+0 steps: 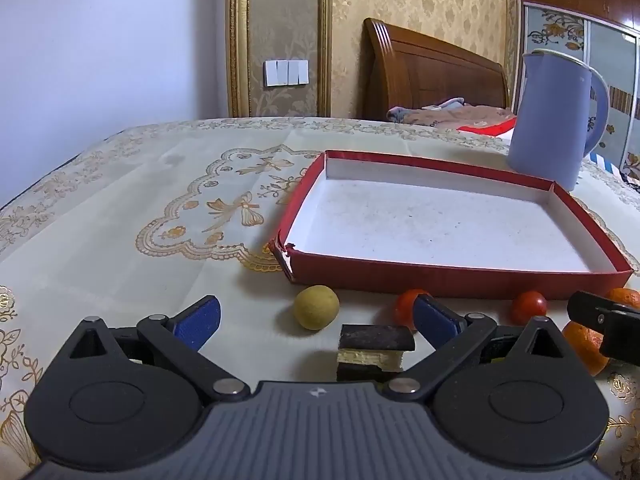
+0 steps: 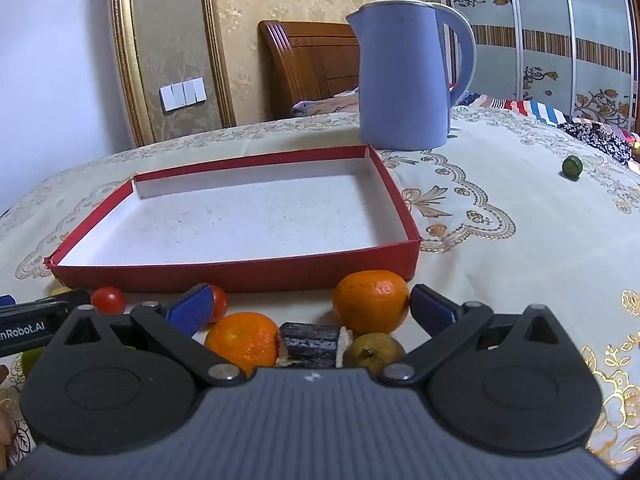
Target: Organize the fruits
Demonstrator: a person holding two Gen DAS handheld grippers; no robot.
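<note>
1. The left gripper hovered low over the tablecloth with its blue pads spread wide and nothing between them. A yellow-green round fruit lay just ahead, and a dark layered block sat nearer the palm.
2. The right gripper was likewise spread and empty, its pads flanking a cluster: the farther mandarin beside the right pad, the nearer mandarin, a brownish-green fruit and a dark cylindrical piece.
3. Judged from this, picking had not begun. A good grasp would take one fruit at a time, centre it between the pads, and close gently, since round fruit would likely roll or bruise.
4. The farther mandarin looked the easiest start for the right side, being least crowded.
5. Two cherry tomatoes lay close against the near wall of the red box.
6. The box held nothing; its white floor was bare.
7. A blue kettle stood beyond the box; its contents were hidden.
8. A small green fruit lay well apart, far right.
</note>
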